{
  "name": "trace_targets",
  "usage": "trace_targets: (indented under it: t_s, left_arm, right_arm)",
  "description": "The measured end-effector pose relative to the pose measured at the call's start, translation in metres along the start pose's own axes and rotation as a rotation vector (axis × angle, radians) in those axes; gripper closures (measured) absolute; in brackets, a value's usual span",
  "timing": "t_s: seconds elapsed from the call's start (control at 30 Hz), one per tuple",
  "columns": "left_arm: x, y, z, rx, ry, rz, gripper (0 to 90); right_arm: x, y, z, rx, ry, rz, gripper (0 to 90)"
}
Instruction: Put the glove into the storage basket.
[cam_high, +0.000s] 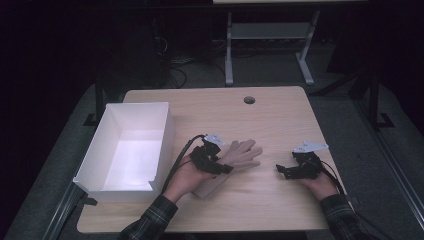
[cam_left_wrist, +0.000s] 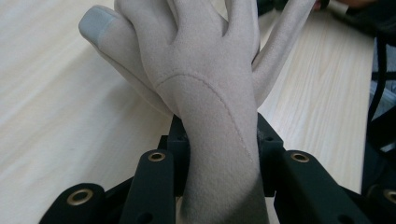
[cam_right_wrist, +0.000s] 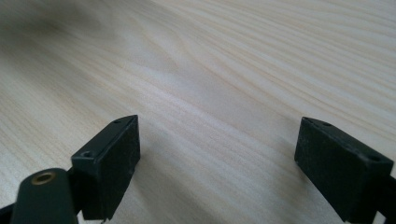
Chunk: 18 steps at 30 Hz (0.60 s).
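Observation:
A beige fleece glove (cam_high: 240, 156) lies across the middle of the wooden table (cam_high: 260, 112), its fingers pointing right. My left gripper (cam_high: 220, 167) is shut on the glove's wrist part. In the left gripper view both black jaws squeeze the glove (cam_left_wrist: 205, 93) between them, and its grey-tipped thumb (cam_left_wrist: 95, 25) sticks out to the upper left. My right gripper (cam_high: 281, 169) rests at the right of the table, apart from the glove. Its jaws stand wide open in the right gripper view, with bare wood (cam_right_wrist: 219, 93) between the two pads (cam_right_wrist: 116, 163).
An open white box (cam_high: 131, 145) stands at the table's left side, close to my left hand. A round cable hole (cam_high: 249, 100) sits near the far edge. A second table's metal legs (cam_high: 229, 50) stand behind on the dark floor.

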<state>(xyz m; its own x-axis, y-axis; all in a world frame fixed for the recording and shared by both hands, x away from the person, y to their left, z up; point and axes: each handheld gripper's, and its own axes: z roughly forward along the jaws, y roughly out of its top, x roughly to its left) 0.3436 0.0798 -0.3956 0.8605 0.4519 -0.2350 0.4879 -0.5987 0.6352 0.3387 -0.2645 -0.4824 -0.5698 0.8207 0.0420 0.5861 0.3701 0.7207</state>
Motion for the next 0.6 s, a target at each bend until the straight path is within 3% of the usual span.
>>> trace_targets:
  t_s: [0.27,0.6]
  left_arm:
    - [0.000,0.019,-0.037,-0.026,0.040,-0.006,66.9]
    - [0.001,0.032,-0.069,-0.047,0.059,-0.007,66.9]
  right_arm:
    - [0.000,0.000,0.000,0.000,0.000,0.000,13.7]
    - [0.000,0.000,0.000,-0.001,-0.001,0.001,13.7]
